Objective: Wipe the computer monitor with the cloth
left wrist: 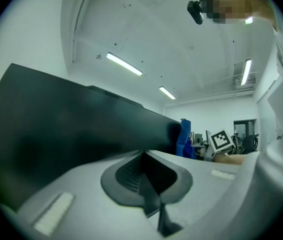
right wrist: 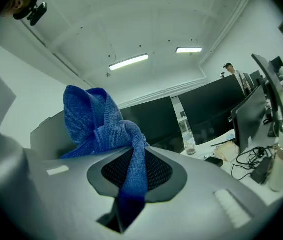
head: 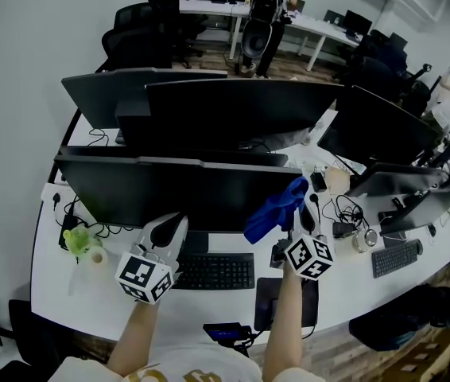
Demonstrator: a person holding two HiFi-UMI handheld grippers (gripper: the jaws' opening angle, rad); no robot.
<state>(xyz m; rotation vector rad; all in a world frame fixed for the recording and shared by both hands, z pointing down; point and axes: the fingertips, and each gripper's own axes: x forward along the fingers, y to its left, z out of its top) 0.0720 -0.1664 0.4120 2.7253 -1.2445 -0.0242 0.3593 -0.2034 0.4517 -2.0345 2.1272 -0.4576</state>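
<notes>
Office table (head: pixel 58 289): cloth (head: pixel 277 209) at monitor (head: pixel 169 193)

The cloth is hanging bunched at the monitor's right edge, pinched in the right tongs (head: pixel 301 216); the left tongs (head: pixel 168 231) are idling clenched, empty. Wiping drag could tug the thin pinched strand free.

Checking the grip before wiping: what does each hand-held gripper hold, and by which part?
Right hand-held gripper: shut on the blue cloth, pinching a twisted strand; the bulk bunches beyond the jaws. Left hand-held gripper: shut, holding nothing.

Left gripper (left wrist: pixel 144 159) close beside the monitor (left wrist: pixel 56 134)
Jaws pressed together, nothing between; blue cloth (left wrist: pixel 184 140) beyond them at the monitor's far edge.
</notes>
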